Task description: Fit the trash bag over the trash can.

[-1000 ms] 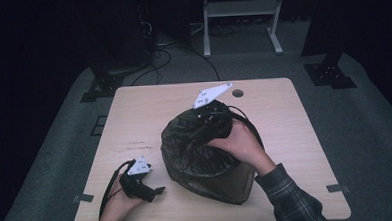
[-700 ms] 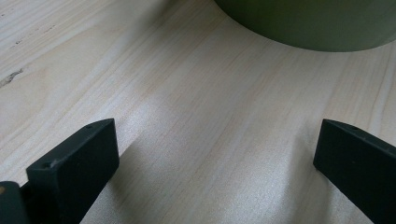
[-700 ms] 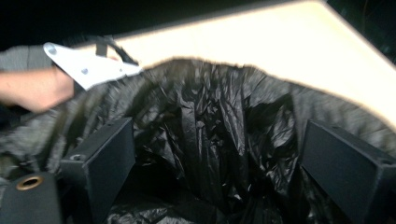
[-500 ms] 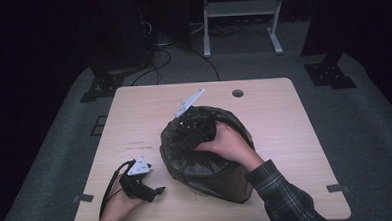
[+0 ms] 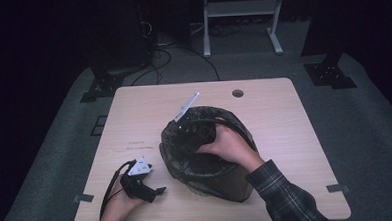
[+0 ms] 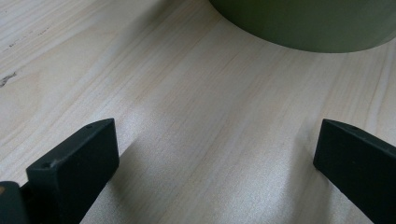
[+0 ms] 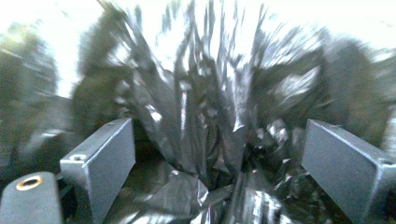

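Swinging deeper into bin (image 5: 222, 182): right gripper (image 7: 219, 154) now down among black liner (image 7: 205, 121) folds, jaws spread, gripping nothing. Bin mid-table, tilted. Left gripper (image 5: 142, 185) unmoved on table (image 5: 284, 111), jaws apart. Likely liner fitting underway.

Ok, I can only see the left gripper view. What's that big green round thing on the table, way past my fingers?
Observer: That's a bin. The high view shows that it's lined with a black plastic bag.
Operator: Is the other gripper grabbing the bag?
Observer: It doesn't look like it. The right gripper has its fingers wide apart. Its picture is blurry, but the crumpled bag is just ahead of them and isn't pinched.
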The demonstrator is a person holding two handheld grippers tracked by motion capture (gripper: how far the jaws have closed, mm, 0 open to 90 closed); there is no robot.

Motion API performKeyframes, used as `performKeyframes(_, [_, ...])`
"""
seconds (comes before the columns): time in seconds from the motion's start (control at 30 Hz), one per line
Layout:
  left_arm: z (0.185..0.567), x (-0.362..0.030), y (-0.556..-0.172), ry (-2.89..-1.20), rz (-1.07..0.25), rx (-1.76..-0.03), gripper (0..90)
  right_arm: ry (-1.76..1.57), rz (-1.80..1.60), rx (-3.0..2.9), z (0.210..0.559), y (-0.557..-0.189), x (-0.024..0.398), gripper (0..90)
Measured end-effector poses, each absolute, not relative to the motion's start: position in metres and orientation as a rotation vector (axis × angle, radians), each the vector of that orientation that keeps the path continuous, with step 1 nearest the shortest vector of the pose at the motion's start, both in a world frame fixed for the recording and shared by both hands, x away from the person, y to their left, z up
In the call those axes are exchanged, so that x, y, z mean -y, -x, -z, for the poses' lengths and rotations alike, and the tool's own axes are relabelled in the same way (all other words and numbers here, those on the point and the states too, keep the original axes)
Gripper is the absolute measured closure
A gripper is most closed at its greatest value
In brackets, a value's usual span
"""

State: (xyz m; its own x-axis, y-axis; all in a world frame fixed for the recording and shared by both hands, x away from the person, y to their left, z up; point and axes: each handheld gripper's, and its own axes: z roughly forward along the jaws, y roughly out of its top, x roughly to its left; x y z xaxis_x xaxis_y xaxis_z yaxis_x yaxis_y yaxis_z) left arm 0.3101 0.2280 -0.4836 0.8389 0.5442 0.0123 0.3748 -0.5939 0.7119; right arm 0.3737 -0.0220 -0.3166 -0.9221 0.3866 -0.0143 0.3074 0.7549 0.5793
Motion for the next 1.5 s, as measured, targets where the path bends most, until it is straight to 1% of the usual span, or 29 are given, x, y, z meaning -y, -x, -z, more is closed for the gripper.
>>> performKeyframes(0.17, [0.484, -0.228, -0.310, -2.273, -0.295, -0.666, 0.0, -0.538, -0.979, -2.776, 0.293, -0.362, 0.041, 9.3])
performKeyframes(0.33, [0.484, -0.228, -0.310, -2.271, -0.296, -0.668, 0.0, -0.533, -1.043, -2.728, 0.276, -0.348, 0.077, 9.3])
performKeyframes(0.5, [0.484, -0.228, -0.310, -2.271, -0.296, -0.668, 0.0, -0.561, -1.080, -2.703, 0.282, -0.338, 0.106, 9.3])
performKeyframes(0.63, [0.484, -0.228, -0.310, -2.271, -0.296, -0.669, 0.0, -0.568, -1.056, -2.725, 0.292, -0.333, 0.115, 9.3])
performKeyframes(0.83, [0.484, -0.227, -0.309, -2.270, -0.296, -0.671, 0.0, -0.588, -0.998, -2.758, 0.305, -0.331, 0.113, 9.2])
performKeyframes(0.93, [0.484, -0.227, -0.309, -2.270, -0.296, -0.671, 0.0, -0.607, -1.009, -2.769, 0.306, -0.331, 0.115, 9.0])
performKeyframes(1.03, [0.484, -0.227, -0.309, -2.270, -0.296, -0.671, 0.0, -0.598, -1.032, -2.741, 0.301, -0.330, 0.115, 9.0])
performKeyframes(1.17, [0.484, -0.227, -0.309, -2.270, -0.296, -0.671, 0.0, -0.606, -1.099, -2.686, 0.286, -0.334, 0.109, 9.0])
performKeyframes(1.33, [0.484, -0.227, -0.309, -2.270, -0.296, -0.671, 0.0, -0.659, -1.148, -2.628, 0.277, -0.353, 0.090, 9.0])
performKeyframes(1.5, [0.484, -0.227, -0.309, -2.270, -0.296, -0.671, 0.0, -0.749, -1.042, -2.634, 0.289, -0.374, 0.066, 9.0])
